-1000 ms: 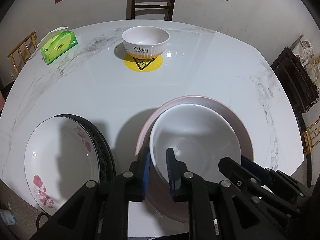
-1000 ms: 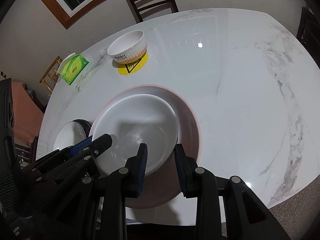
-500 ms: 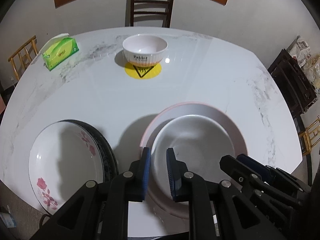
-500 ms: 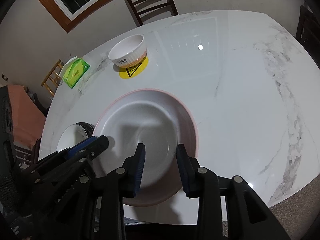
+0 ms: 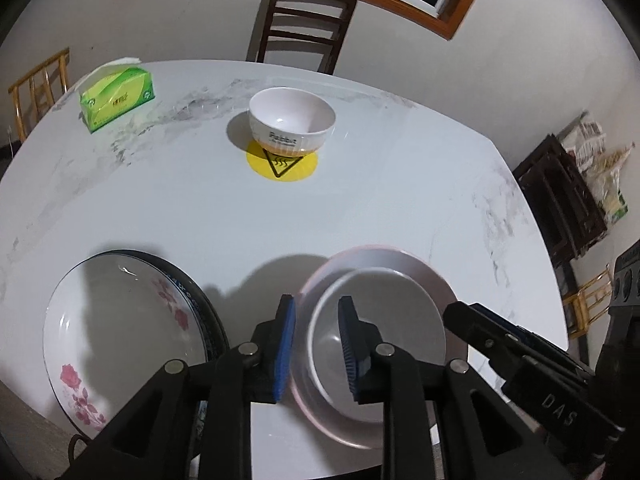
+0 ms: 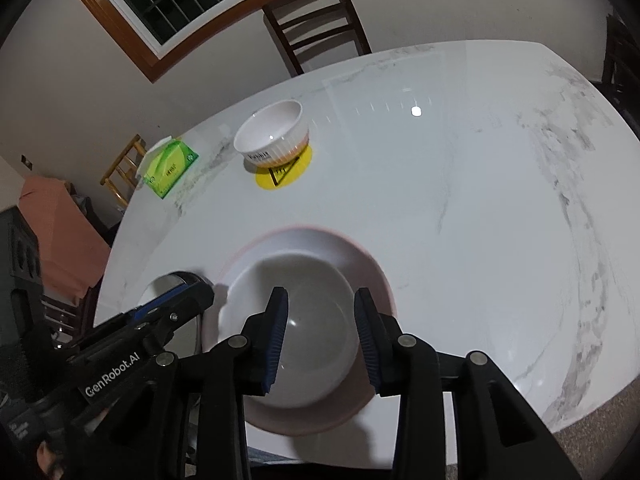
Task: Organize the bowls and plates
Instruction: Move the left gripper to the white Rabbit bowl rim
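A white bowl (image 5: 394, 320) (image 6: 306, 274) sits nested in a wider pink bowl (image 5: 404, 258) (image 6: 370, 264) near the table's front edge. My left gripper (image 5: 317, 305) hovers over the left rims of both bowls. Its jaws are opening, the rims show in the gap, and the pads do not press on them. My right gripper (image 6: 321, 295) hangs over the white bowl's near side, its jaws opening with nothing gripped. A flowered plate (image 5: 120, 332) lies on a dark plate at the left. A small white ribbed bowl (image 5: 291, 124) (image 6: 272, 132) stands on a yellow coaster.
The marble table (image 5: 192, 212) (image 6: 460, 200) carries a green tissue box (image 5: 116, 98) (image 6: 170, 166) at the far left. A dark wooden chair (image 5: 302, 26) stands behind the table. More chairs and a dark rack (image 5: 568, 204) flank the sides.
The white bowl, first tilted and held at its rim by both grippers, has settled level into the pink bowl. Both jaws have widened off the rim, and the left gripper has drawn up and back.
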Demonstrator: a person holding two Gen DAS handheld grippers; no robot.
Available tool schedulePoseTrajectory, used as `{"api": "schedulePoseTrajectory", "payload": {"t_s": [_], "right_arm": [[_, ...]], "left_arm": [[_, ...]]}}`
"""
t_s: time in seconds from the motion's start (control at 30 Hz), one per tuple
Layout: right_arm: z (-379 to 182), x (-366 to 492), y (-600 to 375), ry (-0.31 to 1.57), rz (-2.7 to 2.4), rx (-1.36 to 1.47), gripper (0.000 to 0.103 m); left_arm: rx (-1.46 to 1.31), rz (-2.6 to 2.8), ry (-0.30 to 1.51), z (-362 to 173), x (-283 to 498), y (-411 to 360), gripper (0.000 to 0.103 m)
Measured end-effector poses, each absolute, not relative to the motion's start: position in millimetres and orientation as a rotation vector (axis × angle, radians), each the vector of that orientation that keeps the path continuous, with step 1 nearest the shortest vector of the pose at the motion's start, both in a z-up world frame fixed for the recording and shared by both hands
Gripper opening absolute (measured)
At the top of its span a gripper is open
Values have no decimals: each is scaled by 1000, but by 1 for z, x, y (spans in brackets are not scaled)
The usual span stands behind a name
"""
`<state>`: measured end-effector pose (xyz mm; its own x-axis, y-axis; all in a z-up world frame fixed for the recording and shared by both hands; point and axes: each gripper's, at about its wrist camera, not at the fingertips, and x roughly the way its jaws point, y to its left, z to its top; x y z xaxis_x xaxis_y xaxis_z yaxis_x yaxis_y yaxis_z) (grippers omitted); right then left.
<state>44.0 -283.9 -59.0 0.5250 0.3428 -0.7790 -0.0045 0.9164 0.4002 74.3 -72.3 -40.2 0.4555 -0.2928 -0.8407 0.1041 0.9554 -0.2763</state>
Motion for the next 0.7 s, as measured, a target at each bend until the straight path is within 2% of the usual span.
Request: {"api": "schedulePoseTrajectory", "payload": {"t_s": [0.37,0.5,0.7], "right_arm": [[-58,91,-276,1035,268,357,37],[-60,114,-274,1051,280,365,37],[-67,159,-273,1072,308,423,37]], "left_arm": [[-258,-167,1106,-51,122,-33,23],[-291,-161,1106,-52,145,-22,29],[-380,-161,1105,-57,183,-9,29]]}}
